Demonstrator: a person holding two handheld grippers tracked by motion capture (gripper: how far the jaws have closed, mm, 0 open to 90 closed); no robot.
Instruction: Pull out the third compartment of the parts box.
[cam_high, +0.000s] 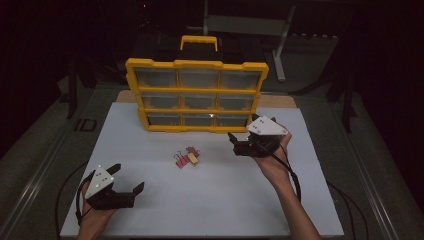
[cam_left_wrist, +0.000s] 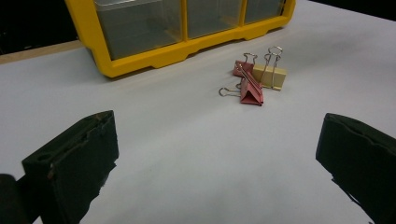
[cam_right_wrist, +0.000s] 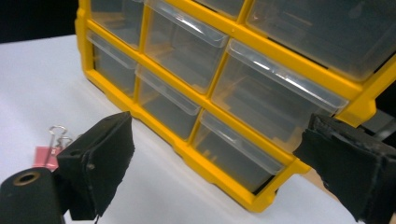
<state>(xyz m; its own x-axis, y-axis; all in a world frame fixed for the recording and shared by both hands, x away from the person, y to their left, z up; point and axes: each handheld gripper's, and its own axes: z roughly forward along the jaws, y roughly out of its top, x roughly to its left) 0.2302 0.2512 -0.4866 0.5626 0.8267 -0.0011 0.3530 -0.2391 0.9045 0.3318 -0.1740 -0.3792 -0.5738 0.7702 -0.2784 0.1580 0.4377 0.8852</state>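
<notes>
Right gripper (cam_high: 239, 144) jaws spread wide, empty, facing bottom-right drawer (cam_right_wrist: 240, 154) of yellow organizer (cam_high: 196, 95) at table's far edge. Left gripper (cam_high: 127, 181) wide, empty, near front-left corner. Binder clips (cam_high: 186, 157) mid-table. Judgement: pinch drawer lip squarely, pull straight; steady organizer.
</notes>
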